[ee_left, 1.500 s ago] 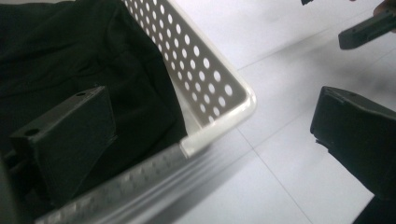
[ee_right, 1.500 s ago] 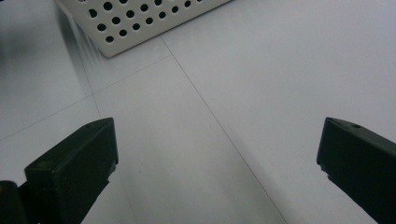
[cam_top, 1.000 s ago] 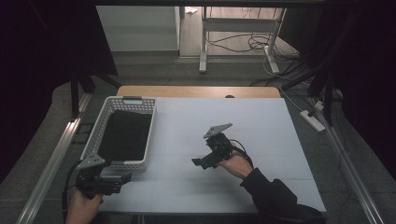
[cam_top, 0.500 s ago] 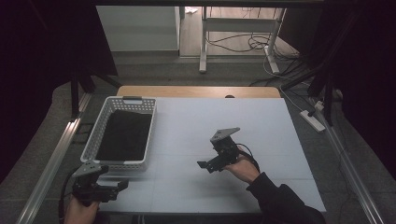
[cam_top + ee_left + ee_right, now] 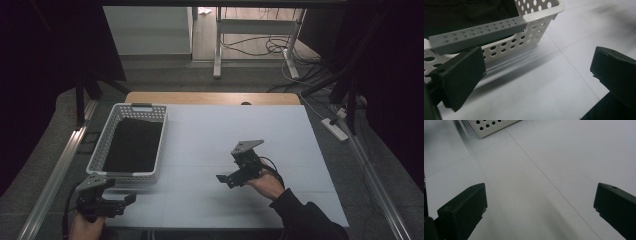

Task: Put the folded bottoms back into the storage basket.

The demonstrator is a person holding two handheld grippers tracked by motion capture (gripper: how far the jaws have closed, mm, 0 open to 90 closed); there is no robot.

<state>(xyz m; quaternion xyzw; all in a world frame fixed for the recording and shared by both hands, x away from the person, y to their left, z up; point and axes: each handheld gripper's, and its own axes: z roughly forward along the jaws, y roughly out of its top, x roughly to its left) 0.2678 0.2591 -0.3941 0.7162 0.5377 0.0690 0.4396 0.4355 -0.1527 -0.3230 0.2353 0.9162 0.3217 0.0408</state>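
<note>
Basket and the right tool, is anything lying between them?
No. In the high view, bare white table runs from the basket to the right tool; the right gripper view shows the same.

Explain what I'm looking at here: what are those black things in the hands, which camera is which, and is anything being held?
A person sits at a white table and holds a hand-held two-jaw gripper in each hand; there is no robot arm. The high view looks down from above the person's side. In it the left gripper is at the table's near left corner and the right gripper is over the middle of the table.

The other two pictures come from cameras riding on the grippers, looking along their black jaws. The left gripper view shows its jaws spread wide, close to the near end of a white perforated basket with a grey handle. The right gripper view shows jaws spread wide over bare table.

The basket stands at the table's left, with something dark lying inside. Neither gripper holds anything.
</note>
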